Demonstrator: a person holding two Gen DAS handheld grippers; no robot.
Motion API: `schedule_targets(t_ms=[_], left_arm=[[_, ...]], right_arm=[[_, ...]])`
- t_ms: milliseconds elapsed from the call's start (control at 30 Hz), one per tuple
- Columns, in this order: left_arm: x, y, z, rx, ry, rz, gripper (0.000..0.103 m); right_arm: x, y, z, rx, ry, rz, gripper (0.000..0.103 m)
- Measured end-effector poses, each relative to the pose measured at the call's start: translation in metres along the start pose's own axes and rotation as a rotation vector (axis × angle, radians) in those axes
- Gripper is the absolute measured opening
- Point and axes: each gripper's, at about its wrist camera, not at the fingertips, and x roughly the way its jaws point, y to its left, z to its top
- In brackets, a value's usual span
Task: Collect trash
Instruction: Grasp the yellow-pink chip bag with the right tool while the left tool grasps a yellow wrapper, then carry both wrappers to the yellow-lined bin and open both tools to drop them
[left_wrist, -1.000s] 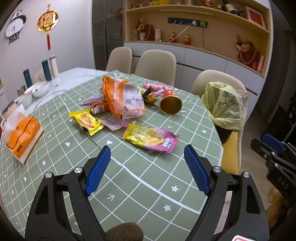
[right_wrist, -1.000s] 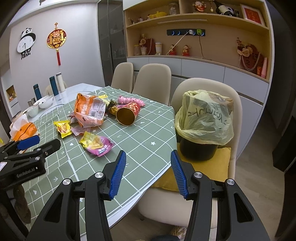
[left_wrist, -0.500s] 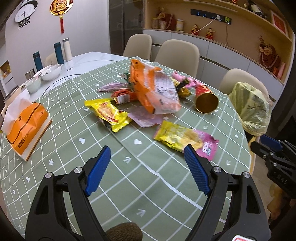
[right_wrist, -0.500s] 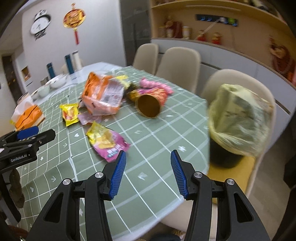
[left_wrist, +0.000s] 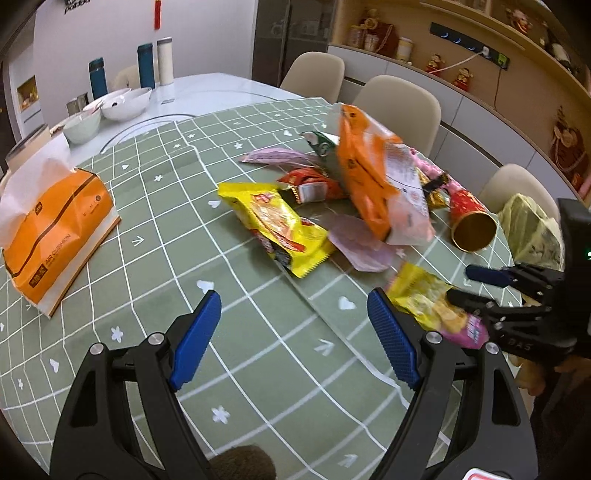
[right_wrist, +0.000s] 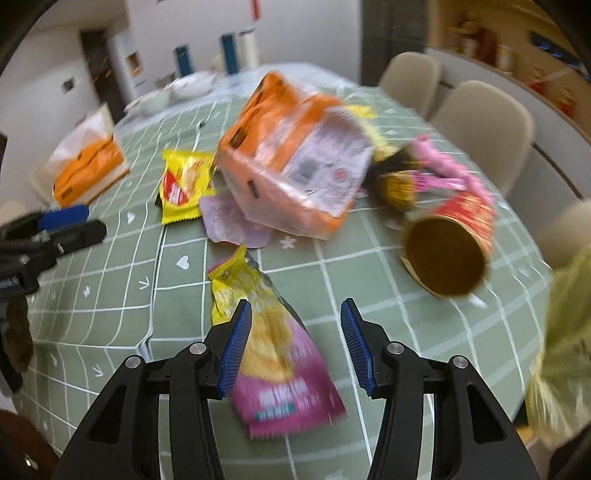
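**Ana:** While the right gripper (right_wrist: 295, 343) hangs over the yellow-and-pink snack bag (right_wrist: 273, 354) with its jaws apart and nothing between them, how would you take it?

**Ben:** Come straight down so one blue pad lands on each long side of the bag, then pinch the crinkled middle. It lies flat on the green tablecloth (right_wrist: 351, 273), so I'd judge the pads must nearly scrape the cloth.

**Ana:** And the left gripper (left_wrist: 295, 339)?

**Ben:** Also open and empty, above bare cloth, just left of that bag.

**Ana:** Where does the rest lie?

**Ben:** Beyond the bag: a yellow wrapper (left_wrist: 277, 229), a big orange bag (left_wrist: 376, 181), a tipped red can (right_wrist: 454, 247) farther right, its inside looking empty.

**Ana:** The bin?

**Ben:** A yellow-lined bin (left_wrist: 532, 229) past the table edge, right of the can. Its contents aren't visible.
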Motion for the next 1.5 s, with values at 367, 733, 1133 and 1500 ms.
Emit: schedule_targets(t_ms=[367,733,1133,1500], left_arm=[[0.039,0.042,0.032,-0.121,0.031,-0.092,0.079],[0.104,0.056,0.075,-0.211,0.167,-0.06,0.055],[0.037,0.03,0.071,-0.164,0.107,-0.093,0.01],[-0.076,-0.05,0.116,-0.076,-0.17,-0.152,0.01]], right_arm=[[-0.019,0.027,-0.035,0.006,0.02,0.128,0.007],[-0.079,-0.012,-0.077,0.325,-0.107,-0.019,0.007],[-0.132,-0.026,-0.089,0.385,-0.244,-0.038,0.007],[-0.186,-0.062,-0.075,0.324,-0.355,-0.092,0.007]])
